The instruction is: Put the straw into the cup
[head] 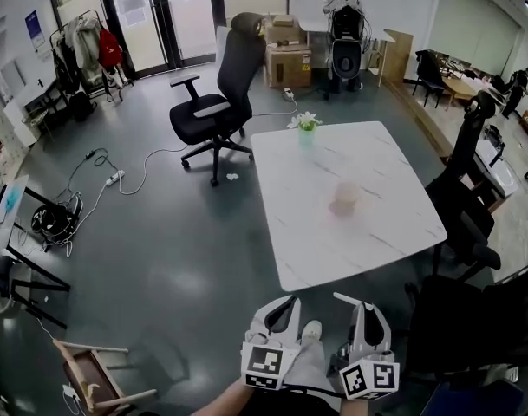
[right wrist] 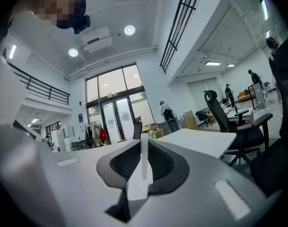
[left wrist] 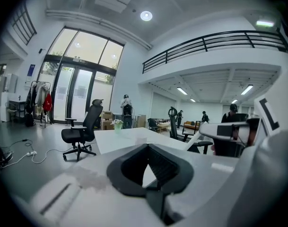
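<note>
Risk check, straw not yet at cup

- The right gripper (head: 365, 312) has its fingers clamped on the thin white straw (right wrist: 144, 157). It sits crosswise in the pads with most of its length sticking out one side.
- The left gripper (head: 281, 310) has its fingers drawn together with nothing between them.
- Both grippers hang over the floor, short of the near edge of the desk (head: 394, 232).
- The cup (head: 342, 199) stands upright near the middle of the desk, well apart from both. It is pale and see-through, and its rim is hard to make out from the head view.

What I judge could go wrong:
1. The straw may swivel or slip in the pads. It is a thin round tube held at one spot, so any brush against the desk edge or cup wall could turn it off line.
2. The cup may tip or skate. It looks light and nothing braces it, so a straw tip landing on the rim instead of inside would push it over.
3. I could misjudge the mouth, because the faint rim gives me a poor aiming cue.
4. The small vase of flowers (head: 306, 126) at the far edge looks safely clear
</note>
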{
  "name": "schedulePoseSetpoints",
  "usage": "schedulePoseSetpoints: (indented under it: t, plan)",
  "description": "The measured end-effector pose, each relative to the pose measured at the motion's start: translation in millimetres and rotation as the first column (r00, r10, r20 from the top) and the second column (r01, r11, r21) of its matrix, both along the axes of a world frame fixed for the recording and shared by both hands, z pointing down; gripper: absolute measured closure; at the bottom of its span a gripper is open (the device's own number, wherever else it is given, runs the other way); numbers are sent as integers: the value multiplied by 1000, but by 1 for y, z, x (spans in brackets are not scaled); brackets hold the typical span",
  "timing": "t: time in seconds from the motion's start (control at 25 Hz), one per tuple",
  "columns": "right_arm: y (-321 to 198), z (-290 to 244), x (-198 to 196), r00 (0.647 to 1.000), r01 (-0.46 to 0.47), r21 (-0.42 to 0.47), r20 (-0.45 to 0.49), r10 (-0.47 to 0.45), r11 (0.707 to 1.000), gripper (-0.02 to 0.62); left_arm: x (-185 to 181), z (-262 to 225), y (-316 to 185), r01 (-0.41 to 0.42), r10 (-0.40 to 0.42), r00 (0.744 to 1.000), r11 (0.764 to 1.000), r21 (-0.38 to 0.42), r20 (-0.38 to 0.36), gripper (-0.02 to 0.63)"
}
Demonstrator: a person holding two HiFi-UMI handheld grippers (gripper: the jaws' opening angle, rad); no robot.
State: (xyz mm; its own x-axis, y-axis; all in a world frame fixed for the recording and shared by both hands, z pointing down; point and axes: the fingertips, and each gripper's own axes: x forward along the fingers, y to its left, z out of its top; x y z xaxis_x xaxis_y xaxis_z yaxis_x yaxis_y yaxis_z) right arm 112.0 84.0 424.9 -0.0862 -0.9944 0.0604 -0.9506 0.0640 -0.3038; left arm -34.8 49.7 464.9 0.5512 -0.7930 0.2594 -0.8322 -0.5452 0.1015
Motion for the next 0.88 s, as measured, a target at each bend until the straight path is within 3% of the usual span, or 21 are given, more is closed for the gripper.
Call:
schedulePoseSetpoints:
  t: [0.2, 0.48, 0.88]
  plan:
    - [-66, -3, 66, 1000, 0, -15, 20, 0, 1000, 549, 63, -6, -64, -6, 7, 1000, 1000, -11, 25, 604]
    - [-134, -8, 133, 998, 3, -2, 64, -3, 1000, 549, 116, -17, -125, 12, -12, 998, 1000, 2, 64, 604]
    - [-176, 7, 131, 994, 64, -48, 89, -60, 997, 549, 113, -7, -157, 63, -61, 994, 998, -28, 86, 604]
